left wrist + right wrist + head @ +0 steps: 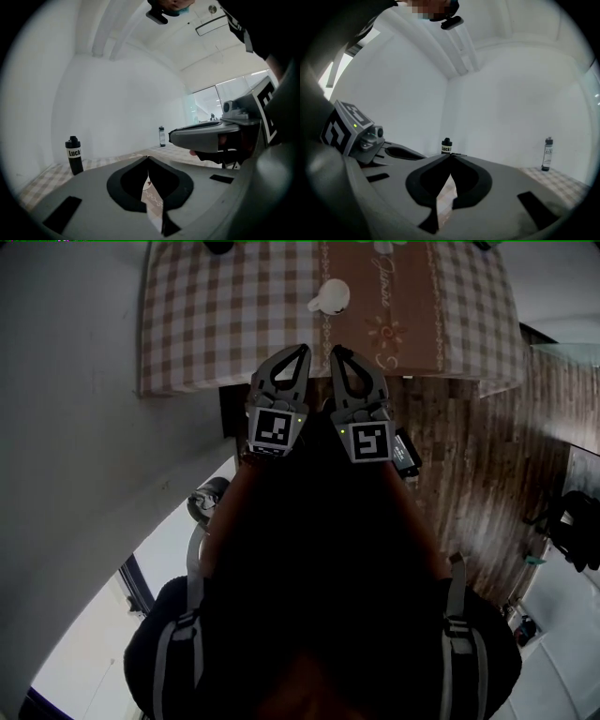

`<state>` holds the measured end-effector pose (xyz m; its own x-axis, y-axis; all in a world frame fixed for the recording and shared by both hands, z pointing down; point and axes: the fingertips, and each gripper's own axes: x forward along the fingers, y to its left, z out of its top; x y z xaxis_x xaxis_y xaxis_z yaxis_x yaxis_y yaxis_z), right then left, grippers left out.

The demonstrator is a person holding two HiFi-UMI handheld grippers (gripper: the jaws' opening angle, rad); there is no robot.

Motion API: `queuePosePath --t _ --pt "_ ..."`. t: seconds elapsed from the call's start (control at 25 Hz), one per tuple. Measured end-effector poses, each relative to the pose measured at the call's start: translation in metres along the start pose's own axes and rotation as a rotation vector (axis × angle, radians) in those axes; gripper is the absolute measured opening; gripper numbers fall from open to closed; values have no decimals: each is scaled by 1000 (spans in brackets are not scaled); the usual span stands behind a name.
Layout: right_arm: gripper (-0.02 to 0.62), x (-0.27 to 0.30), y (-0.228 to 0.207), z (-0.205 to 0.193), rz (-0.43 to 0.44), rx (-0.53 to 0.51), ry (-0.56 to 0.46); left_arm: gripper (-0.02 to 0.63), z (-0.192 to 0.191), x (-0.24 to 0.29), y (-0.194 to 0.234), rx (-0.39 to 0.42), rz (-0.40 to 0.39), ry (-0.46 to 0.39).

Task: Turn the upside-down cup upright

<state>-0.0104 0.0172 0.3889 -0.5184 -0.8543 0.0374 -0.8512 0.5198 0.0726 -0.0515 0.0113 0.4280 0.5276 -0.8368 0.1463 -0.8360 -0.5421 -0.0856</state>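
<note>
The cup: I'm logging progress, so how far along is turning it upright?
Done: nothing visible; the white cup sits on the checked tablecloth, apart from both grippers. In hand: nothing; the left gripper and right gripper are shut and empty, side by side near the cloth's front edge. Left: reach the cup, grip it and turn it upright.

Desk (155, 381): stands against a white wall (117, 103), covered all over.
Cloth (216, 315): brown and white checks, hanging over the desk's edge.
Runner (403, 296): plain brown strip with pale print, lying along the cloth.
Black bottle (74, 155): upright on the cloth, white band with dark lettering.
Second bottle (161, 136): upright, well apart from the black one.
Floor (478, 474): dark wood planks beside the desk.
</note>
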Motion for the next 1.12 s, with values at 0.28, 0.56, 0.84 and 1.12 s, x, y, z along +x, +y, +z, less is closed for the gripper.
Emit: queuePosePath --t 0.28,0.56,0.84,1.12 --pt "2 15 -40 -13 14 -21 26 -1 -1 28 3 36 17 32" --pt "2 25 -72 -25 44 27 31 2 -14 53 8 23 93 74" --pt "2 32 -83 -36 85 30 45 14 -41 69 22 8 145 145" --pt "2 46 -100 -50 71 15 71 91 -82 94 42 -11 117 236"
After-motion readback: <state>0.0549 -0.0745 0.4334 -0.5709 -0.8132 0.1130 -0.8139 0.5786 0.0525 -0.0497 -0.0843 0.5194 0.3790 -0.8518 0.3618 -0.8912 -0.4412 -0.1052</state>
